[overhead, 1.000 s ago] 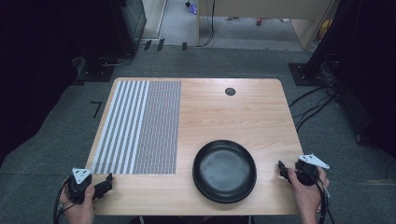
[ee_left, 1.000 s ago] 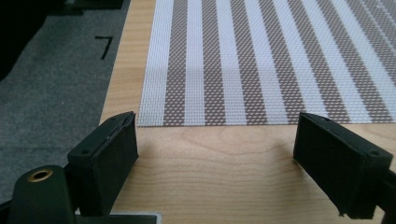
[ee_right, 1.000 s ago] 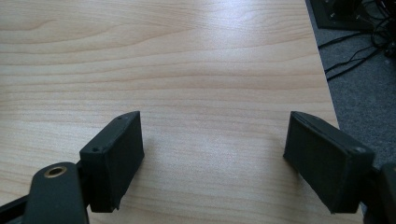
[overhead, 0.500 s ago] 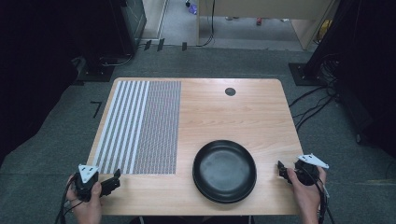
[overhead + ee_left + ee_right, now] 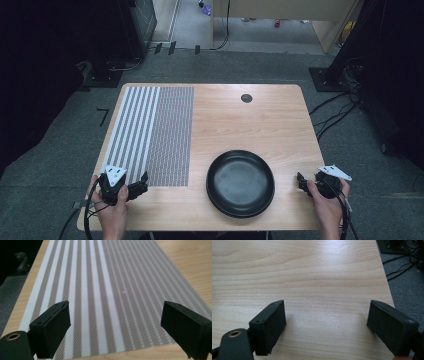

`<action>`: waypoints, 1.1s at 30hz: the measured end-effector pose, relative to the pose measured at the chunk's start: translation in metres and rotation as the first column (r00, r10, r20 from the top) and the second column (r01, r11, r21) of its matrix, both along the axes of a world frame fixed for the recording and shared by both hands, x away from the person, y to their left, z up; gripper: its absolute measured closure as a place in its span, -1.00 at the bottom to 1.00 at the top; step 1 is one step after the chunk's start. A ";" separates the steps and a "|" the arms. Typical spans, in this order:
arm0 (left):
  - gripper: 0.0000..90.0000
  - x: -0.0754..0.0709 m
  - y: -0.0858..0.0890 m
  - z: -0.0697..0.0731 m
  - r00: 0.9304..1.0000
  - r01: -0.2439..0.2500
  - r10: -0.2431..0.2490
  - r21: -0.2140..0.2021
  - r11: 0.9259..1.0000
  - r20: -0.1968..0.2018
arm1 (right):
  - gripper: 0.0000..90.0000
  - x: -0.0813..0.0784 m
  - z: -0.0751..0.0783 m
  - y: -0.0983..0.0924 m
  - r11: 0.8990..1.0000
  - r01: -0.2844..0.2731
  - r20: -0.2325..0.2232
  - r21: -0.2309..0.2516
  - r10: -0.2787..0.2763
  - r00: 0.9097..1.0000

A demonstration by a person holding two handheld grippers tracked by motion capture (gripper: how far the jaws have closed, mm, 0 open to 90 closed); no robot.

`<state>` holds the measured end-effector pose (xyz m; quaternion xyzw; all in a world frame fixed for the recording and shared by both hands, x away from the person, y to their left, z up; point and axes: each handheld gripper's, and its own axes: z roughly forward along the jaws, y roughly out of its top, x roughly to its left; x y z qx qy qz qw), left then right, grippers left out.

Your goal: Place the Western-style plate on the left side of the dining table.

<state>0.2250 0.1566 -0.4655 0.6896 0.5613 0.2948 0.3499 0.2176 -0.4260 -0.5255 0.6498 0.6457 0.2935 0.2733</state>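
Note:
A black round plate point(image 5: 240, 183) lies on the wooden table point(image 5: 250, 125), near the front edge and right of centre. A grey-and-white striped placemat point(image 5: 150, 135) covers the table's left part. My left gripper point(image 5: 142, 183) hovers over the placemat's near left corner, open and empty; in the left gripper view its jaws point(image 5: 117, 312) frame the placemat point(image 5: 107, 290). My right gripper point(image 5: 300, 181) sits at the table's front right edge, just right of the plate. Its jaws have just been opening and stand open over bare wood point(image 5: 327, 307), with nothing between them.
A small black round grommet point(image 5: 246, 98) is set in the table near the far edge. Cables point(image 5: 335, 115) trail over the grey carpet to the right of the table. Dark equipment stands at the far left and right.
My left gripper has moved rightward and up from the table's front left corner to the placemat's near edge. The right hand and the plate have stayed put.

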 end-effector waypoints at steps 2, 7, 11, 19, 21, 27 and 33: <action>-0.80 0.005 -0.008 0.005 1.000 0.016 -0.016 -0.013 1.000 0.005 | -0.68 0.000 0.000 0.000 1.000 0.000 0.000 0.000 0.000 1.000; -0.80 0.017 -0.032 0.018 0.997 0.060 -0.058 -0.069 0.996 0.044 | -0.67 0.000 0.000 0.000 1.000 -0.001 0.001 -0.001 0.001 1.000; -0.80 0.021 -0.049 0.020 0.993 0.105 -0.102 -0.067 0.992 0.051 | -0.67 0.000 0.000 0.000 1.000 0.001 0.000 -0.001 -0.001 1.000; -0.80 0.021 -0.070 0.013 0.986 0.167 -0.165 -0.115 0.979 0.027 | -0.68 0.000 0.000 0.001 1.000 0.007 -0.001 0.001 -0.007 1.000; -0.80 0.020 -0.074 0.011 0.984 0.180 -0.179 -0.125 0.976 0.021 | -0.67 0.000 0.000 0.001 1.000 0.012 -0.001 0.001 -0.012 1.000; -0.80 0.016 -0.086 0.009 0.974 0.226 -0.228 -0.141 0.964 -0.001 | -0.68 -0.001 0.000 0.001 0.999 0.037 0.001 0.007 -0.037 0.999; -0.80 0.012 -0.099 0.006 0.962 0.268 -0.272 -0.129 0.955 -0.010 | -0.67 -0.002 0.012 0.005 0.997 0.042 0.035 0.063 -0.044 0.998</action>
